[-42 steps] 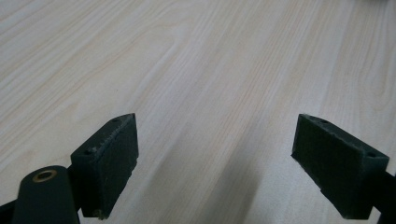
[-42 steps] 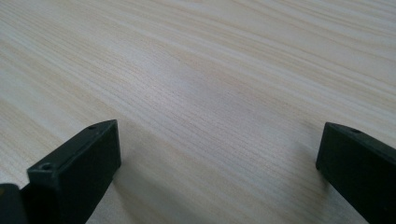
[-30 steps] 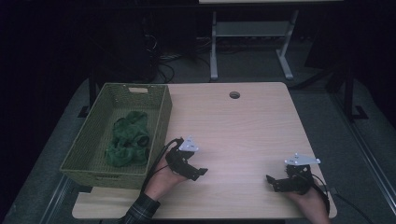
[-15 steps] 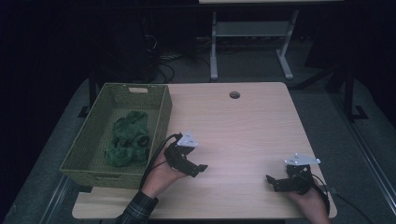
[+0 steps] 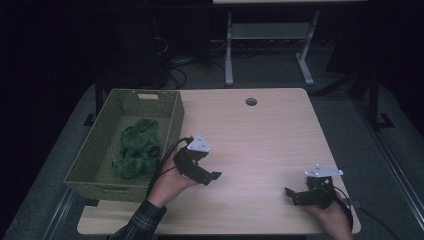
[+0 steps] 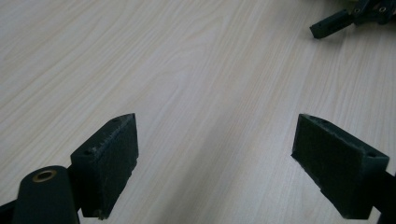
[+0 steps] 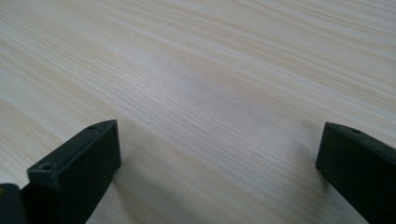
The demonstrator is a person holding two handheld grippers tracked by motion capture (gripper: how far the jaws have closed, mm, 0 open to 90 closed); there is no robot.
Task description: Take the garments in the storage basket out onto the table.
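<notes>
Pale wood-grain laminate forms the table [image 5: 260, 145], a smooth rectangular top with a round cable hole [image 5: 251, 101] at its far edge; nothing lies on the bare surface ahead of either set of fingers. Olive woven basket [image 5: 122, 182], rectangular with ribbed walls and a handle slot, stands at the table's left, just beyond the back of the left gripper [image 5: 207, 175]; inside it lies the green cloth [image 5: 136, 150], soft, crumpled and bunched, well apart from both sets of fingertips. Compared with a second ago, the left gripper has lifted slightly and shifted up-table and toward the basket, its grey three-cornered plate now tilted; the right gripper [image 5: 292, 195] has not moved and rests low at the near right edge. Judgement: the left hand appears to be beginning an approach to the cloth, with no contact yet made and the work at its outset. Left gripper view: the jaws stand wide apart with bare laminate between them; the black pads [image 6: 114, 161] are blocky and faintly textured; the other gripper's tip shows far ahead. Right gripper view: jaws likewise spread wide, holding nothing, hard-edged black fingers [image 7: 81, 163] close over the grain.
</notes>
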